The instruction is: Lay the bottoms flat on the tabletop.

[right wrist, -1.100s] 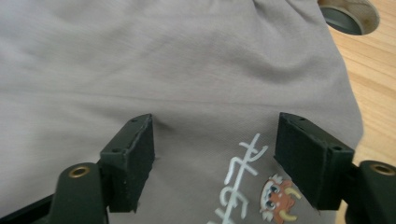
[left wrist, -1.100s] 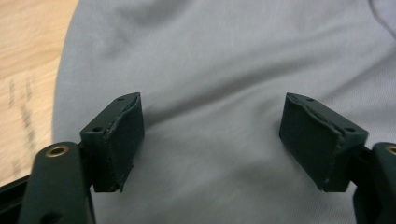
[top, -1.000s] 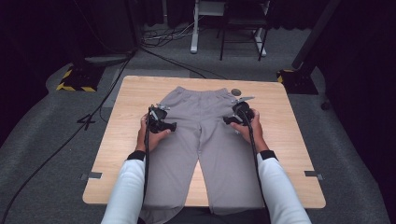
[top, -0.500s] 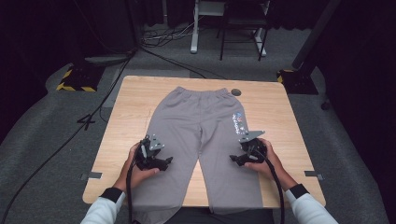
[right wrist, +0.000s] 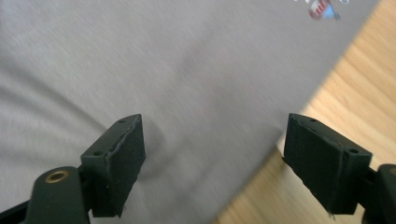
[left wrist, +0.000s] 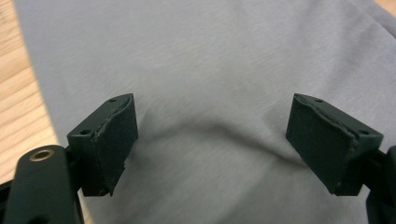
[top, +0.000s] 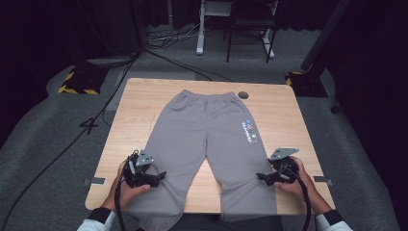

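Left gripper [top: 153, 177] and right gripper [top: 265, 177], jaws just spread with nothing between them, flank grey trousers [top: 211, 139] flat mid-frame on the desk [top: 144, 96]; each should pinch its leg's outer edge evenly.

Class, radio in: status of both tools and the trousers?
Left tool open, right tool open, jaws just widened. Grey trousers flat on table, unheld. Nothing in the way.

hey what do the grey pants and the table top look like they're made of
The grey pants: soft matte knit, probably cotton or fleece jersey; they lie limp, with gentle creases and a gathered waistband. The table: light wood or wood-look laminate, smooth, with visible grain lines; which one I cannot tell.
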### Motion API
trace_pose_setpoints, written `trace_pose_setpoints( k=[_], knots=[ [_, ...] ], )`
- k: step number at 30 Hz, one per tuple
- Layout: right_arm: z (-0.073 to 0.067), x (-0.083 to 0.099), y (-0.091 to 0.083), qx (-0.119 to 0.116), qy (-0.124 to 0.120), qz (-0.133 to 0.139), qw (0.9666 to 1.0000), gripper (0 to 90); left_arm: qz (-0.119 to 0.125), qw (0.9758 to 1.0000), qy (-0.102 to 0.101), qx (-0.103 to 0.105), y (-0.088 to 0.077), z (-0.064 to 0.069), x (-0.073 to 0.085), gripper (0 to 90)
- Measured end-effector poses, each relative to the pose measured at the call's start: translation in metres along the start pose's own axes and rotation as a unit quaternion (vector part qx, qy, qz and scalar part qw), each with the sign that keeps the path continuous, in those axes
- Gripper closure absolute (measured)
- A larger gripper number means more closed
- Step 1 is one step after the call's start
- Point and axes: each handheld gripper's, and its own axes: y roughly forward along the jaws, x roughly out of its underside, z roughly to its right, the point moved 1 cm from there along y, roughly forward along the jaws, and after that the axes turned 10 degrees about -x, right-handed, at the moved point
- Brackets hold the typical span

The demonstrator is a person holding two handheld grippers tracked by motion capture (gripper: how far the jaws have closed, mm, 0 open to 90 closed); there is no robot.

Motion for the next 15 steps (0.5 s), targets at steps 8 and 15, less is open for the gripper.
trace_pose_setpoints(
  k=[8, 15],
  knots=[
    [-0.035, -0.005, -0.006, -0.015, -0.03, 0.032, 0.9989, 24.6, 0.002, 0.9994, 0.027, 0.019, -0.014, 0.03, -0.002, 19.2],
    [-0.087, -0.02, 0.017, -0.07, -0.098, 0.014, 0.9926, 23.5, -0.004, 0.9976, 0.057, 0.04, -0.013, 0.054, 0.0, 18.2]
  ],
)
